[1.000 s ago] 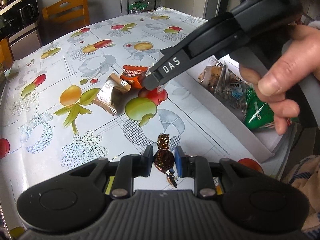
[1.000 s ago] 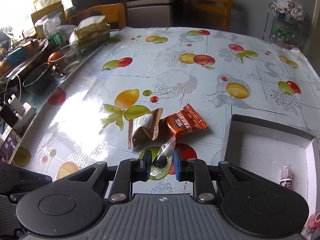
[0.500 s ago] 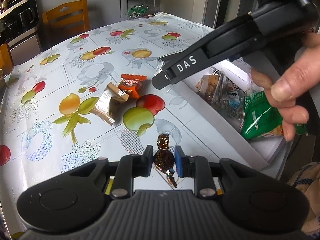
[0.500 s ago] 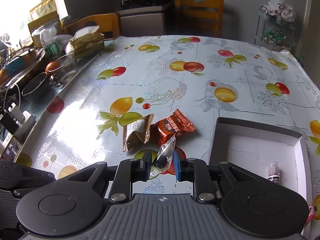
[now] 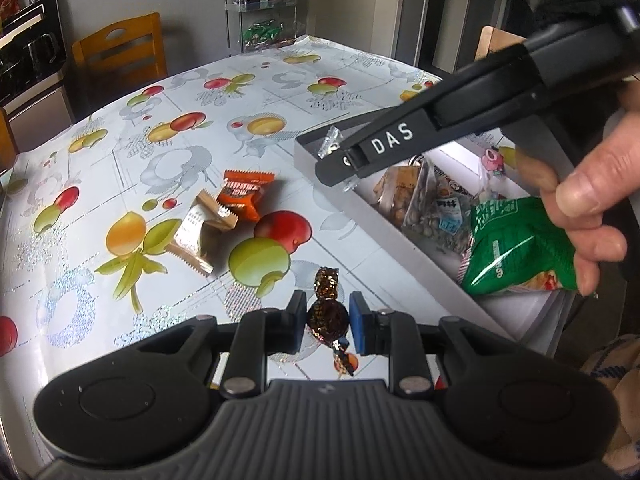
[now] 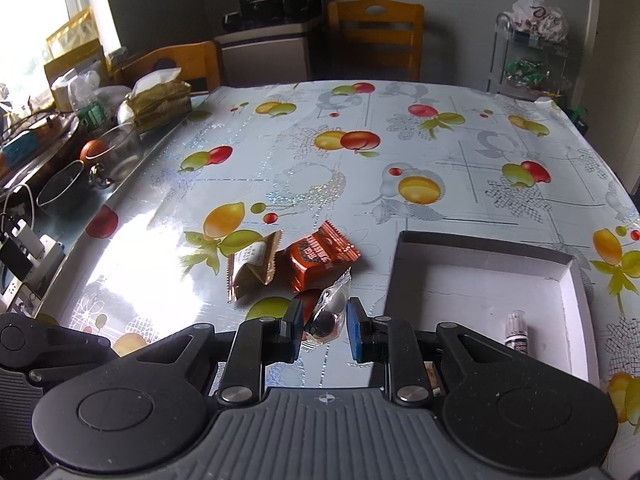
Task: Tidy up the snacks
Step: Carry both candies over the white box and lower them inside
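In the left wrist view my left gripper [image 5: 327, 322] is shut on a brown foil-wrapped candy [image 5: 328, 314] just above the fruit-print tablecloth. My right gripper [image 6: 322, 328] is shut on a dark candy in a clear wrapper [image 6: 330, 310]. Seen from the left, the right gripper [image 5: 340, 162] hangs over the near-left corner of the grey box [image 5: 360, 204], the clear wrapper [image 5: 330, 142] sticking out of its tip. An orange packet [image 6: 320, 256] and a brown packet [image 6: 252, 268] lie together on the table left of the grey box [image 6: 400, 264].
The box holds a green packet [image 5: 516, 248], nut packets [image 5: 424, 200] and a small tube [image 6: 516, 328]. A person's hand [image 5: 580, 200] grips the right tool. Glass bowls [image 6: 116, 148] and clutter line the table's left edge. Wooden chairs [image 6: 376, 36] stand at the far side.
The right gripper has carried the clear-wrapped candy up and away from the two packets, over to the box's corner. The left gripper has stayed put with its candy.
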Motion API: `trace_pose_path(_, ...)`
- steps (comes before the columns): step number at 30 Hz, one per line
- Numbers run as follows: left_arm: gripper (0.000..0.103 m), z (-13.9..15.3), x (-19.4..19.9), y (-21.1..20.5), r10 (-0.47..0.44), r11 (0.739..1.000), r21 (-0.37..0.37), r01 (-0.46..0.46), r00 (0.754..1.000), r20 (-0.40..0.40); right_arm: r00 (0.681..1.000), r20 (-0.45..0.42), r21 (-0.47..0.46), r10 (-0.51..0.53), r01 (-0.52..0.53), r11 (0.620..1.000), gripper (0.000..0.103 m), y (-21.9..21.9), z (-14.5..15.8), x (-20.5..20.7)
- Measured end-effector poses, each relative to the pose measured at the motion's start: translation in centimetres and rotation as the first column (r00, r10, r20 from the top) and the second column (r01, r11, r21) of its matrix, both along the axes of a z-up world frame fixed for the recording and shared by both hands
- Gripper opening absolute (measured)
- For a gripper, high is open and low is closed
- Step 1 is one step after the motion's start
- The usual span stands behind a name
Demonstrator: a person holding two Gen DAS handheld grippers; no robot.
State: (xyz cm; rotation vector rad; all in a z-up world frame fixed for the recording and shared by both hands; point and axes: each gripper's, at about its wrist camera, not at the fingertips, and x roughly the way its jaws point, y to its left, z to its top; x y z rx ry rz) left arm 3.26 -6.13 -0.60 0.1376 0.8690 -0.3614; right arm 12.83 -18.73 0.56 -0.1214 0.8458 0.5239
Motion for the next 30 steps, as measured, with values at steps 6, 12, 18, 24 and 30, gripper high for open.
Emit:
trace_pose_path(6,0.021,0.5,0.3,-0.8,-0.026,1.000,-0.004,0.026,1.000,0.015,1.000,0.007,0.003,-0.029,0.029,1.000,0.024,-1.3,0.3,-0.2)
trace_pose_path(12,0.021,0.8,0.5,-1.5,-0.043,0.999,-0.006,0.043,0.999,0.026,0.998,0.014,0.005,-0.056,0.056,0.998,0.024,-2.5,0.6,-0.5)
trace_pose_path(18,0.021,1.1,0.7,-2.0,-0.054,0.998,-0.018,0.055,0.998,0.034,0.997,0.017,0.008,-0.080,0.080,0.997,0.024,-3.4,0.8,-0.8)
trace_pose_path(24,0.021,1.4,1.3,-2.7,-0.071,0.997,-0.023,0.072,0.997,0.043,0.994,0.017,0.011,-0.106,0.106,0.994,0.024,-4.4,0.7,-0.9)
trace_pose_path(30,0.021,1.6,1.7,-4.1,-0.111,0.993,-0.025,0.112,0.993,0.048,0.991,0.017,0.008,-0.133,0.133,0.991,0.024,-5.5,0.7,-1.0)
